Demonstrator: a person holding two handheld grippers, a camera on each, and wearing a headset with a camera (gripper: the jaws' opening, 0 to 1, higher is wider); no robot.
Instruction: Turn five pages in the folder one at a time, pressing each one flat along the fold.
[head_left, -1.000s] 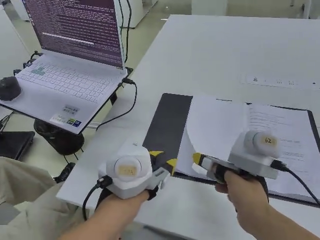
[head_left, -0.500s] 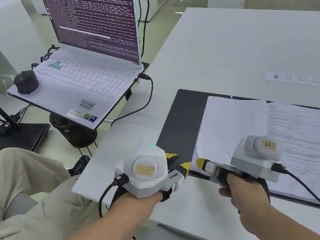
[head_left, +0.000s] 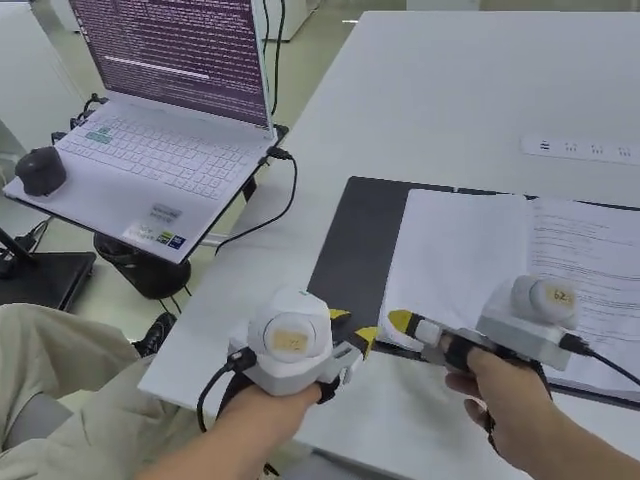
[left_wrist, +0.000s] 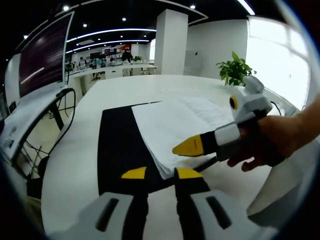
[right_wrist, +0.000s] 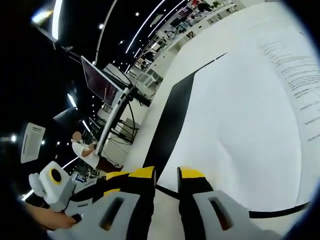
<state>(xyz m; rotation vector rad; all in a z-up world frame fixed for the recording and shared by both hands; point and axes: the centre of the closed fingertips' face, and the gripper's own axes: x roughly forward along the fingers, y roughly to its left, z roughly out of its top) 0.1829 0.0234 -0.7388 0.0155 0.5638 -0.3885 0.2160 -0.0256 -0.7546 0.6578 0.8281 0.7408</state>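
The folder lies open on the white table, its black left cover (head_left: 355, 240) (left_wrist: 115, 150) (right_wrist: 172, 120) bare. A stack of white pages (head_left: 460, 250) (left_wrist: 170, 120) (right_wrist: 240, 125) lies on it, blank on the left and printed on the right (head_left: 590, 250). My right gripper (head_left: 400, 321) (left_wrist: 192, 146) (right_wrist: 165, 173) hovers at the lower left corner of the pages, jaws slightly apart with nothing between them. My left gripper (head_left: 352, 325) (left_wrist: 161, 173) sits just left of it at the folder's near edge, open and holding nothing.
A laptop (head_left: 150, 150) stands on a stand off the table's left edge, with a mouse (head_left: 40, 170) beside it and a cable (head_left: 270, 200) hanging down. A white power strip (head_left: 585, 150) lies on the table behind the folder. A potted plant (left_wrist: 235, 70) stands far back.
The head view has shifted. My right gripper has edged a little left along the folder's near edge toward the pages' corner. The left gripper stays where it was.
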